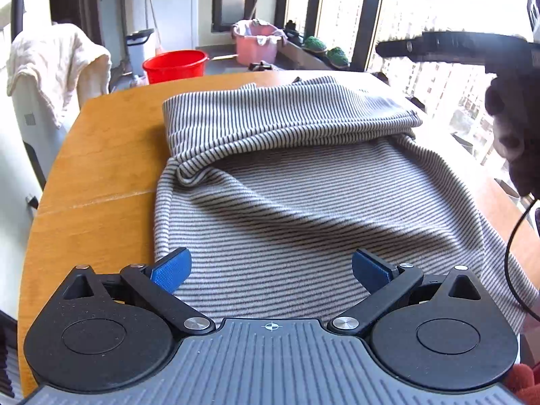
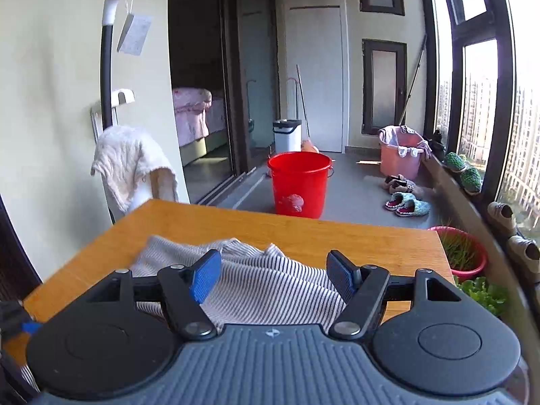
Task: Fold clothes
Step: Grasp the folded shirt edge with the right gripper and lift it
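**Striped garment part-folded on the table, both grippers empty**

On the honey-coloured wooden table (image 1: 101, 155) lies the grey-and-white striped knit garment (image 1: 303, 209), its far portion turned back over itself in a loose, rumpled layer. To my eye it is folded once at most, with tidying and further folds left. The left gripper (image 1: 270, 270) hangs over the near cloth, blue pads spread wide, holding nothing. The right gripper (image 2: 271, 275) hovers likewise agape above the fabric, empty.
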Demonstrator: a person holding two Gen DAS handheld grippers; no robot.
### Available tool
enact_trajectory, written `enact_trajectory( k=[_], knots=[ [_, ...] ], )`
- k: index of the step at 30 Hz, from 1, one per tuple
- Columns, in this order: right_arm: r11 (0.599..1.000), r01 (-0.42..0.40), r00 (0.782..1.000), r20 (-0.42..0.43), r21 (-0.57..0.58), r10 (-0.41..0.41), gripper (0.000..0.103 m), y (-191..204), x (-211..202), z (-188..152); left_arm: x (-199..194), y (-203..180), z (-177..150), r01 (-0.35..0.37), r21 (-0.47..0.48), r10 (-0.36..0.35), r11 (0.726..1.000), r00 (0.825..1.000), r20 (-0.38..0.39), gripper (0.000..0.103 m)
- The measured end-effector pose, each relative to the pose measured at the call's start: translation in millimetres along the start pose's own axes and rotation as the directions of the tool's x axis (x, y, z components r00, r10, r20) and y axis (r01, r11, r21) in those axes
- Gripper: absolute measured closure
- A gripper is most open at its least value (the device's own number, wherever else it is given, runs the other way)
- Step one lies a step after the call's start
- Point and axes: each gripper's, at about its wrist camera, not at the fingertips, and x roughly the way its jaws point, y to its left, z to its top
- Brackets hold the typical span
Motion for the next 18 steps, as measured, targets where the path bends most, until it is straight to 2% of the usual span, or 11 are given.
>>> enact_trajectory(
  k=[2,5,7,10,11,12,13,14,15,18],
  knots=[
    [0.998,0.037,0.999,-0.042,0.044,-0.035,0.033,-2.6,12.8,-13.3,1.3,-5.3,5.4,-0.018,0.021,0.018,1.000,1.000,0.014,0.000],
    [0.966,0.059,0.996,-0.084,0.250,-0.039,0.033,-25.9,33.8,-21.6,1.1,-12.7,11.1,-0.022,0.052,0.020,0.998,0.999,0.024,0.000],
    [0.927,0.059,0.993,-0.113,0.371,-0.018,0.032,-44.7,48.1,-29.5,-1.0,-18.5,12.3,-0.026,0.064,0.024,0.998,0.999,0.029,0.000],
    [0.891,0.019,0.990,-0.136,0.454,0.048,0.033,-56.9,57.4,-44.4,-3.4,-21.5,14.1,-0.033,0.073,0.029,0.997,0.999,0.044,0.000],
    [0.898,0.009,0.992,-0.119,0.440,0.049,0.044,-54.6,51.4,-41.6,-4.4,-22.4,15.2,-0.034,0.073,0.030,0.997,0.998,0.048,0.000],
    [0.905,-0.001,0.993,-0.103,0.426,0.049,0.061,-52.3,45.3,-38.9,-5.5,-22.6,15.2,-0.035,0.073,0.031,0.997,0.998,0.051,0.000],
    [0.911,-0.010,0.995,-0.086,0.412,0.050,0.067,-50.0,39.3,-36.1,-6.4,-22.8,15.2,-0.036,0.074,0.032,0.997,0.998,0.054,0.000],
    [0.917,-0.019,0.996,-0.070,0.397,0.051,0.077,-47.7,33.3,-33.3,-6.7,-23.4,15.8,-0.040,0.080,0.036,0.996,0.998,0.058,0.000],
    [0.923,-0.028,0.997,-0.053,0.383,0.053,0.093,-45.4,27.3,-30.5,-7.2,-24.6,16.0,-0.046,0.088,0.041,0.995,0.997,0.065,0.000],
    [0.939,-0.059,0.998,-0.003,0.339,0.063,0.095,-38.0,8.5,-20.9,-13.6,-30.7,16.0,-0.072,0.122,0.059,0.990,0.993,0.103,0.000]
  ],
)
